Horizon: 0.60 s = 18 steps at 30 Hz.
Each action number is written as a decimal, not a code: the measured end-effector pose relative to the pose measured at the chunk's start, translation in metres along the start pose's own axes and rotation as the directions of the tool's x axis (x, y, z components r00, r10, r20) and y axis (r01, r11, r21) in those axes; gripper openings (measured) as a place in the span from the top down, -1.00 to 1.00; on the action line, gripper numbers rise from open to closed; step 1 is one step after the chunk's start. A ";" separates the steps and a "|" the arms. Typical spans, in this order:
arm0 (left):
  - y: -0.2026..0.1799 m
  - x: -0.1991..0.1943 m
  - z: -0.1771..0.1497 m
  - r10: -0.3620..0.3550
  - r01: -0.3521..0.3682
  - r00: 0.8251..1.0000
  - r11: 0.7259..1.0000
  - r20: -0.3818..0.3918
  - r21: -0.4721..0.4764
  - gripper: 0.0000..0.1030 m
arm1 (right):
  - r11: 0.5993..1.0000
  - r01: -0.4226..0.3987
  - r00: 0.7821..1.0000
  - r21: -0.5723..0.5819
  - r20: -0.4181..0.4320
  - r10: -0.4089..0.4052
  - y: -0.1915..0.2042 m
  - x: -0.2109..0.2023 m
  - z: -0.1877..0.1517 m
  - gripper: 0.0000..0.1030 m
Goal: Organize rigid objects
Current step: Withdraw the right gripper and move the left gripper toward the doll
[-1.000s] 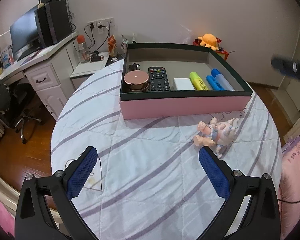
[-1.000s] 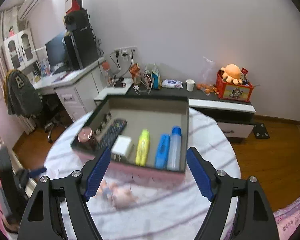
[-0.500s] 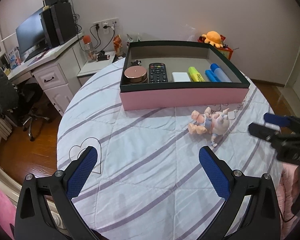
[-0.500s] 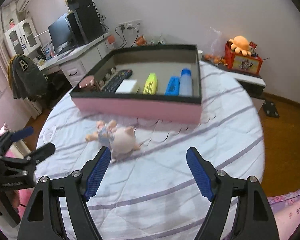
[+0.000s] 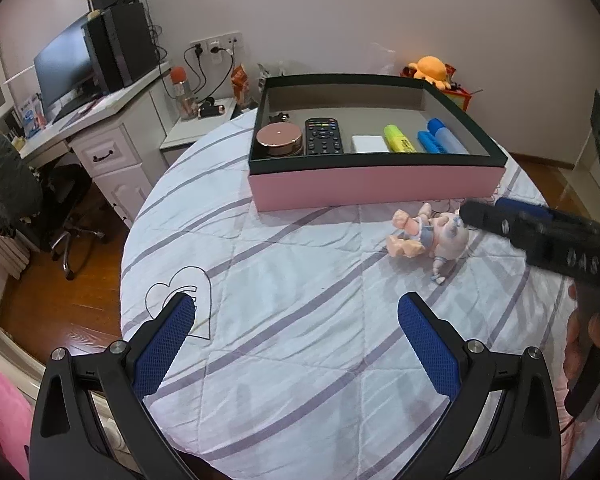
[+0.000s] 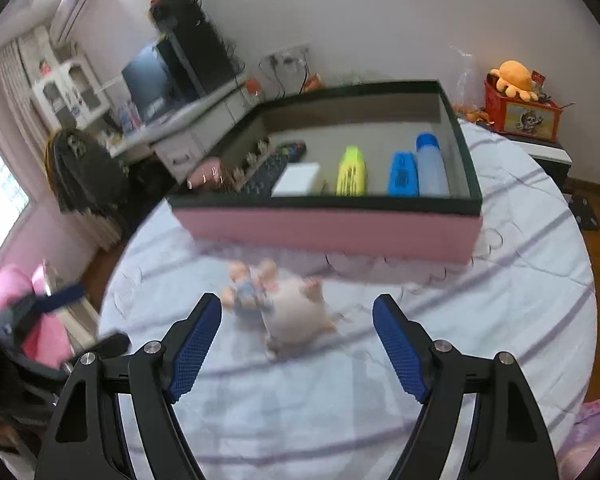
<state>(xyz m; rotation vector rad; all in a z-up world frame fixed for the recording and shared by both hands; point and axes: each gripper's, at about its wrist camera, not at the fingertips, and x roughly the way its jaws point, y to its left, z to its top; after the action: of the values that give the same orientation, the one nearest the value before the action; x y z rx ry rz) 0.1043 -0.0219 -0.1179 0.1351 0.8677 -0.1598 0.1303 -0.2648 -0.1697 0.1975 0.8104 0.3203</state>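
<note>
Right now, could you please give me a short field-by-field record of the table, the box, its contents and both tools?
surface: round table with striped cloth
box: pink box, dark rim, open top, at the far side of the table
in box: round copper tin, remote control, white block, yellow highlighter, two blue items
outside box: pig figurine, lying on the cloth in front of the box
left tool: open, empty
right tool: open, empty, pig figurine just ahead of it
</note>
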 end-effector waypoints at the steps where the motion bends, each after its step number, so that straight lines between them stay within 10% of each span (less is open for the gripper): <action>1: 0.001 0.000 0.000 0.000 0.000 1.000 1.000 0.000 0.001 -0.99 | 1.000 0.025 1.000 0.009 0.014 -0.025 0.001 0.000 0.004 -0.55; 18: 0.003 0.000 -0.001 -0.019 0.019 1.000 1.000 0.000 0.003 -0.99 | 0.998 0.033 0.998 0.053 -0.061 -0.030 -0.011 0.006 -0.017 -0.55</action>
<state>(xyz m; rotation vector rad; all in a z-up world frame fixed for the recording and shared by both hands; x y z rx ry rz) 0.1037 -0.0191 -0.1187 0.1300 0.8694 -0.1791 0.1239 -0.2721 -0.1888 0.2260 0.8818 0.2757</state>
